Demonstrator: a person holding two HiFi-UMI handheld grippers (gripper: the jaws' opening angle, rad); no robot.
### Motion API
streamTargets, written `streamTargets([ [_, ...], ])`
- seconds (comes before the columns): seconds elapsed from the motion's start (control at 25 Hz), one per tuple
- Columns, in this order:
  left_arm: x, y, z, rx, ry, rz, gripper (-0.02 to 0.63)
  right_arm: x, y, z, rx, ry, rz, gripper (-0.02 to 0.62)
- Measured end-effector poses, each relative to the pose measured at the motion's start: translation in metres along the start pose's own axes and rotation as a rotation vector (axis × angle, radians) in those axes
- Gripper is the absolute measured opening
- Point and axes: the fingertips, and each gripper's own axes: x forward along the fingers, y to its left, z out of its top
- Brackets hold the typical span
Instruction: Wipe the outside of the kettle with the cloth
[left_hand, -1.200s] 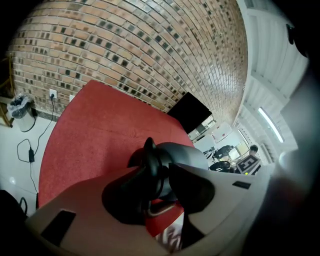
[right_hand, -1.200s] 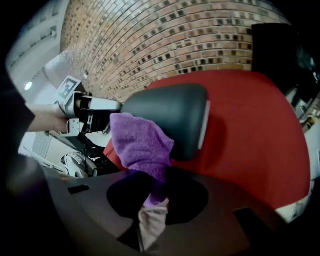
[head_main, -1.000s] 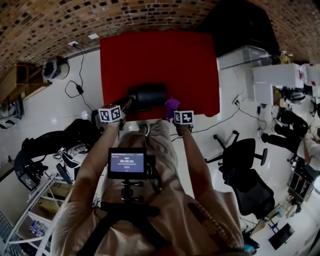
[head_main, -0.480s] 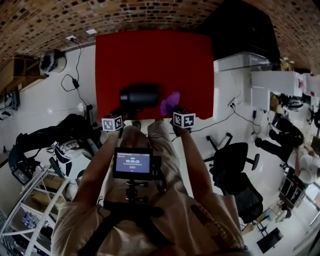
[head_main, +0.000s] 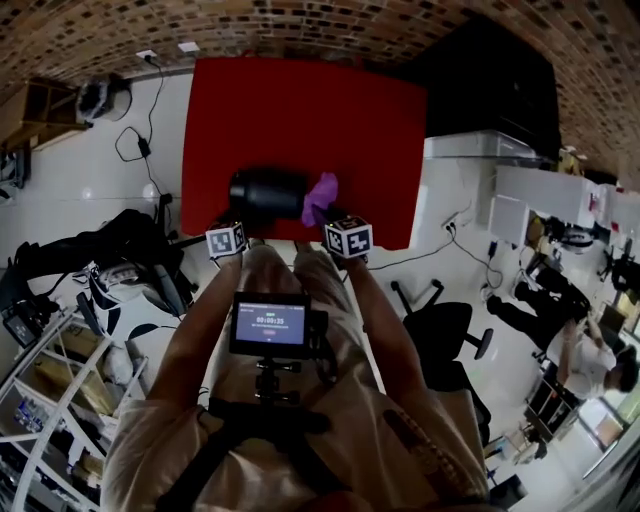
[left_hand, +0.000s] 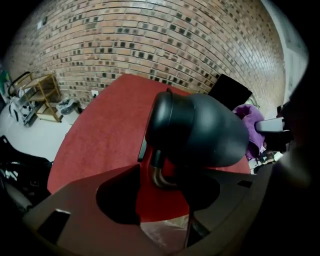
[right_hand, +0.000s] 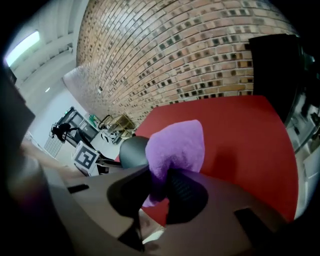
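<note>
A black kettle (head_main: 266, 192) stands on the red table (head_main: 300, 100) near its front edge. In the left gripper view the kettle (left_hand: 200, 130) fills the middle, its handle's lower end (left_hand: 158, 175) between the jaws. My left gripper (left_hand: 159, 197) is open, and its pads do not press on the handle. In the head view the left gripper (head_main: 240, 222) sits just in front of the kettle's left. My right gripper (right_hand: 162, 187) is shut on a purple cloth (right_hand: 177, 147). That cloth (head_main: 320, 197) lies against the kettle's right side, above the right gripper (head_main: 330, 216).
A brick wall backs the table. A black cabinet (head_main: 490, 80) stands to its right and also shows as a dark panel (left_hand: 229, 91). Office chairs (head_main: 440, 340), floor cables (head_main: 140, 150), bags (head_main: 110, 250) and shelves (head_main: 50, 400) surround the table.
The right gripper has carried the purple cloth up and leftward until it meets the kettle's right side. The left gripper has drawn back a little from the kettle toward the table's front edge.
</note>
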Motion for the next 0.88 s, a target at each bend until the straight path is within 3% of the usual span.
streamTargets([
  [0.16, 0.007, 0.006, -0.010, -0.134, -0.013, -0.001, 0.227, 0.005, 0.002, 0.014, -0.028, 0.000, 0.019, 0.087],
  [0.4, 0.018, 0.006, -0.009, -0.193, 0.006, -0.041, 0.227, 0.005, 0.018, 0.032, -0.126, -0.005, 0.078, 0.087],
  [0.56, 0.021, 0.009, -0.005, -0.208, 0.019, -0.003, 0.192, 0.004, 0.019, 0.034, -0.138, -0.007, 0.101, 0.087],
  [0.68, 0.022, 0.010, -0.006, -0.208, 0.037, -0.028, 0.173, 0.004, 0.019, 0.030, -0.139, 0.001, 0.108, 0.087],
  [0.72, 0.019, 0.007, -0.001, -0.204, 0.043, -0.049, 0.117, 0.003, 0.020, 0.030, -0.143, 0.002, 0.111, 0.087],
  [0.88, 0.004, 0.003, 0.025, -0.133, 0.011, -0.051, 0.118, 0.002, 0.019, 0.029, -0.151, -0.002, 0.115, 0.087],
])
